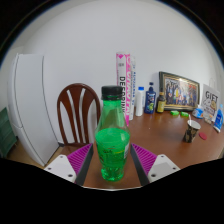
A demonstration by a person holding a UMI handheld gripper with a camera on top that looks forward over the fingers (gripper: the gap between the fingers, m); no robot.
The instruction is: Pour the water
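Note:
A green plastic bottle (112, 140) with a dark cap and a green label stands upright on the wooden table (165, 135). It is between my gripper's (112, 152) two fingers, whose purple pads (74, 159) flank its lower body. A narrow strip of table shows at each side of the bottle, so the fingers are open around it. No cup or glass is seen close to the bottle.
A wooden chair (75, 110) and a white cabinet (30, 100) stand behind on the left. At the back of the table are a tall pink-and-white box (123, 85), a blue-capped bottle (150, 98), a framed picture (180, 92) and a small container (190, 130).

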